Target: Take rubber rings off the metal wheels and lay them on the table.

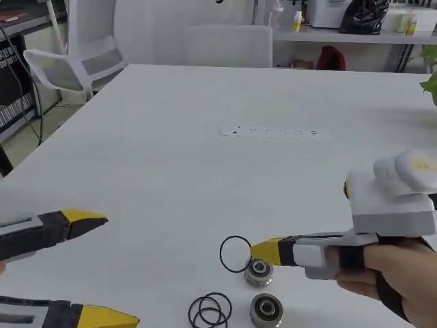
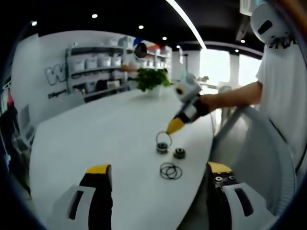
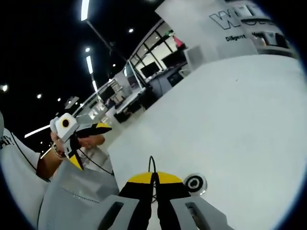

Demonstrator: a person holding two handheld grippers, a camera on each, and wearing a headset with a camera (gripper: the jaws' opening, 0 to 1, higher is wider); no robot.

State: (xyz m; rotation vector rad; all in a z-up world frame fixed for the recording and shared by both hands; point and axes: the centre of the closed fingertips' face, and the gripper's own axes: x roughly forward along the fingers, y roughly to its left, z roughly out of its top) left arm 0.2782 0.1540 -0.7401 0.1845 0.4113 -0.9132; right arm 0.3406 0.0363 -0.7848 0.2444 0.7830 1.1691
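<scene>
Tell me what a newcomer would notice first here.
The right tongs, shut on a thin black ring by a wheel at the near edge of the table. Beside it sit a second wheel and a pile of loose rings; the left tongs hang open at the left.

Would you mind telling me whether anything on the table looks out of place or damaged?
Nothing looks spilled or damaged. The only oddity is one rubber ring held upright beside a metal wheel, pinched in the right hand-held gripper; the other rings lie flat in a loose pile.
</scene>
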